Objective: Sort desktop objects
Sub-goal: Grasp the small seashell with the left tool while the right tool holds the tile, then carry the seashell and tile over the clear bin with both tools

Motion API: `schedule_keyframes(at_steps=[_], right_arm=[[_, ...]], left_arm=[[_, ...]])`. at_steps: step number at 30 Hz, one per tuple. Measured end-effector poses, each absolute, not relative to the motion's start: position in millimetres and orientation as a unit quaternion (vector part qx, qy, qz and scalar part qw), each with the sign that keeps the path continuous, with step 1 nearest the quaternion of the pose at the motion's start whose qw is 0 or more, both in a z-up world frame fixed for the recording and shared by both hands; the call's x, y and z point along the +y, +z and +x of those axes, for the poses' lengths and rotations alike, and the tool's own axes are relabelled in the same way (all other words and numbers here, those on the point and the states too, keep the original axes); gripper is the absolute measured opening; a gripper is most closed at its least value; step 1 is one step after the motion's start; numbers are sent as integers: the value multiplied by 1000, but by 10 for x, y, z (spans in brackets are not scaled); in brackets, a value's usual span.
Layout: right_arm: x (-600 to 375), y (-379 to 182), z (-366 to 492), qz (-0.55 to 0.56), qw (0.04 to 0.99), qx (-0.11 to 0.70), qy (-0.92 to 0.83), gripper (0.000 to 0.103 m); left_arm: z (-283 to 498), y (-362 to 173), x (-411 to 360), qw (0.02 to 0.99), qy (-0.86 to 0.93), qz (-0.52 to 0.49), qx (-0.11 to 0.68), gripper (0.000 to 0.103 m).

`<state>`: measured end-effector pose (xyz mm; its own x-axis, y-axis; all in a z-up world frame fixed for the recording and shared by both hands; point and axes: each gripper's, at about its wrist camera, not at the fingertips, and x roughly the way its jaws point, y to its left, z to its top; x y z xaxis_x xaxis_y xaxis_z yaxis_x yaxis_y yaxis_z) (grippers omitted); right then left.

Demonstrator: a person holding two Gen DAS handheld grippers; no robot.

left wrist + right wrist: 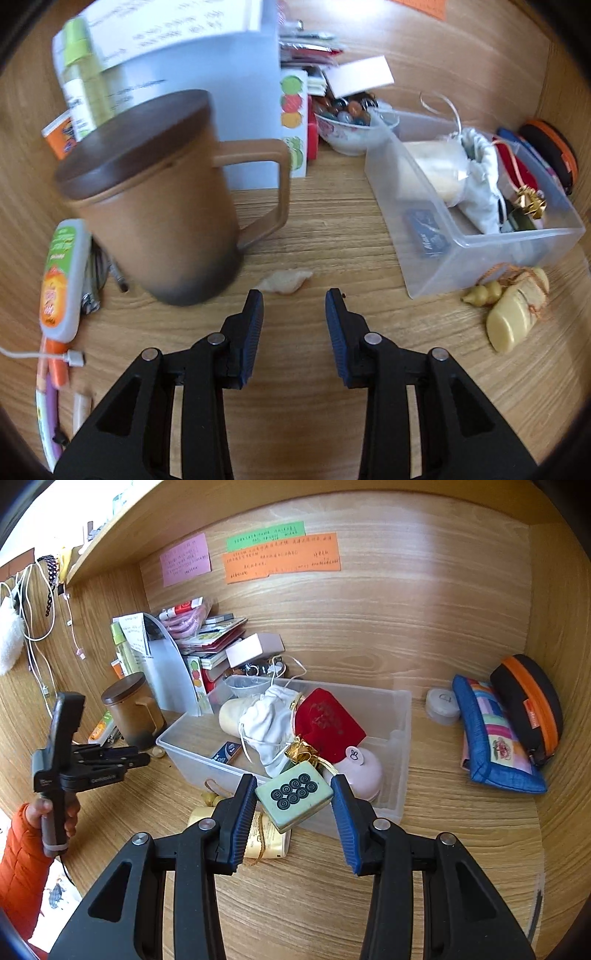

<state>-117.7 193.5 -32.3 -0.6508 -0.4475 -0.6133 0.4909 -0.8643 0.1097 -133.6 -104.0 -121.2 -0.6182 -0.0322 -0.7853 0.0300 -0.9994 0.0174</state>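
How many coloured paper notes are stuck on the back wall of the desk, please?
3: a pink note on the left, a green note above the larger orange note to its right. None looks hidden.

Left gripper [294, 306] over wooden desk [317, 229], jaws apart, nothing between them. Pale crumpled scrap [284, 280] lies just ahead of the fingertips. Lidded brown mug [159, 199] stands to the left, blurred. Clear plastic bin [469, 236] of oddments sits to the right.
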Motion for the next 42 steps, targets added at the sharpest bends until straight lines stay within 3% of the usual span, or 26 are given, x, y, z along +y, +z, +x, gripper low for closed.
schedule_keyframes(at_steps=[4, 14, 17, 19, 25, 42], right_arm=[[1917, -370, -1265, 335, 260, 29, -905, 38], [1835, -461, -1393, 343, 279, 23, -896, 38], [1803, -491, -1414, 346, 284, 21, -894, 38], [1785, -507, -1423, 348, 286, 21, -893, 38], [1761, -513, -1419, 348, 287, 24, -892, 38], [1785, -256, -1379, 320, 281, 28, -904, 38]], left_arm=[[-1444, -1251, -1020, 20, -896, 443, -14, 40], [-1577, -1305, -1054, 21, -894, 448, -9, 41], [-1598, -1317, -1053, 18, -895, 446, -8, 33], [-1604, -1315, -1045, 14, -894, 447, -6, 23], [-1502, -1288, -972, 4, -898, 439, -21, 23], [-1211, -407, -388, -68, -942, 328, -28, 23]])
